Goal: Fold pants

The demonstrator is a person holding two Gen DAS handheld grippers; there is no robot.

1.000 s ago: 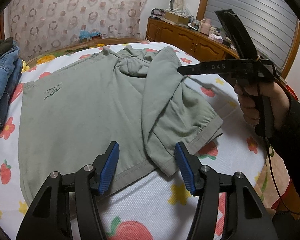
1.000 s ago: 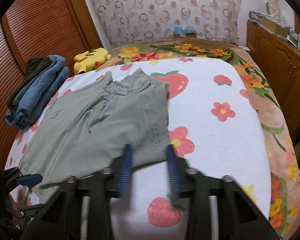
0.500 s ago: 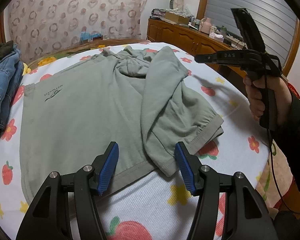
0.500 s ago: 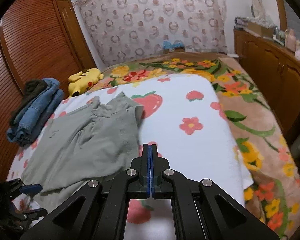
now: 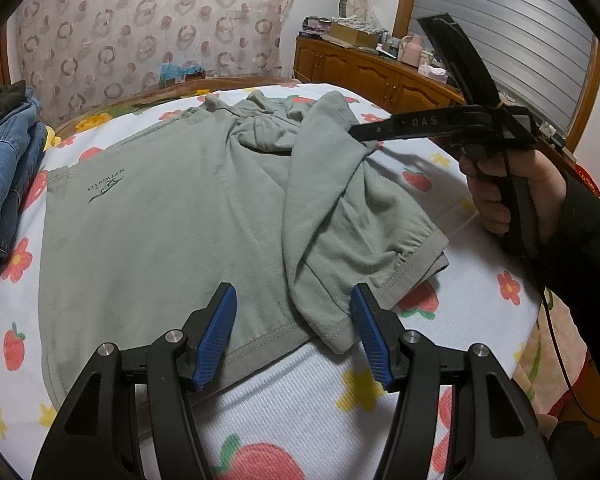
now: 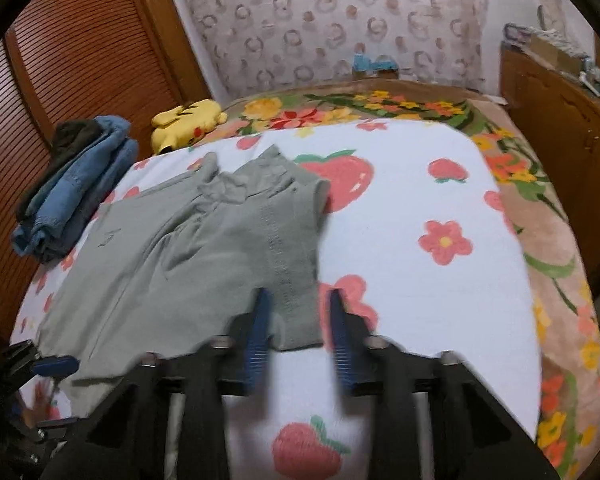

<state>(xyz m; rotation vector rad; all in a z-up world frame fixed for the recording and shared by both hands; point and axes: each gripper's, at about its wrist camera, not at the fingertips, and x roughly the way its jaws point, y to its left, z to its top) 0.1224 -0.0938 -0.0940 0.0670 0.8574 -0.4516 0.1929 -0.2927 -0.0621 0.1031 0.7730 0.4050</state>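
Note:
Grey-green shorts (image 5: 172, 216) lie spread on the strawberry-print bed, one leg folded over in a loose bunch on the right (image 5: 352, 216). My left gripper (image 5: 294, 336) is open, its blue pads either side of the hem at the near edge. My right gripper (image 6: 300, 336) is open and blurred, its pads either side of the folded leg's corner (image 6: 296, 312). In the left wrist view the right gripper (image 5: 420, 126) hangs over the shorts' right side, hand on its grip. The shorts also show in the right wrist view (image 6: 180, 248).
A stack of folded jeans (image 6: 76, 184) lies at the bed's left edge, also seen in the left wrist view (image 5: 4, 168). A yellow plush toy (image 6: 188, 120) sits near the headboard. A wooden dresser (image 5: 380, 76) stands on the right. A louvred wardrobe (image 6: 60, 60) stands on the left.
My right gripper was open, shut empty half a second ago while drawn back, and is now open again, back down at the folded leg. My left gripper has stayed put.

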